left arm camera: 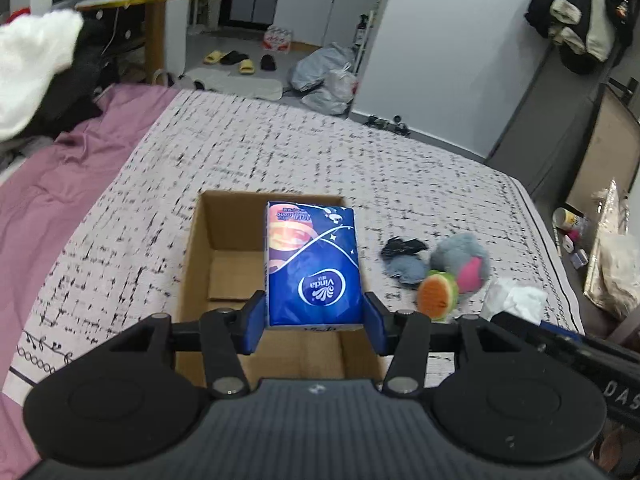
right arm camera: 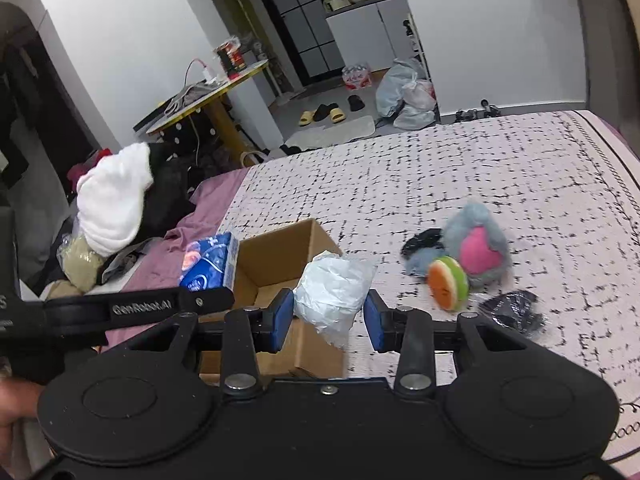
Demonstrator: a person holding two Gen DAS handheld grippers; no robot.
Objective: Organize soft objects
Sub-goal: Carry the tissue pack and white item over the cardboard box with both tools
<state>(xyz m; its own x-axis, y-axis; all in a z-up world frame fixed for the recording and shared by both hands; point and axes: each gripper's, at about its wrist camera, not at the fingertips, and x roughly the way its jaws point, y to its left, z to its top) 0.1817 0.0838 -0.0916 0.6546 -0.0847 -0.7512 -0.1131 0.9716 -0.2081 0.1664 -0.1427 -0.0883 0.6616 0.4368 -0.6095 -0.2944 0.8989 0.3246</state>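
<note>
Cardboard box (left arm camera: 200, 248), one, left hand-held gripper (left arm camera: 314, 320) clamping one blue tissue pack (left arm camera: 312, 264), right hand-held gripper (right arm camera: 330, 320) clamping one white bag (right arm camera: 332, 292)

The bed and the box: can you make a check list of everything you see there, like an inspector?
Surface: patterned bedspread, purple blanket beside it.
Job's things: open cardboard box, empty as far as seen; blue tissue pack; white plastic-wrapped bundle; grey-pink plush toy; orange-green round toy; dark cloth pieces.
Clutter: white towel on a clothes pile.
Grippers: left gripper shut on the tissue pack over the box; right gripper holds the bundle.
Cables: one on the yellow-edged table.
Surroundings: slippers, plastic bags on the floor.
</note>
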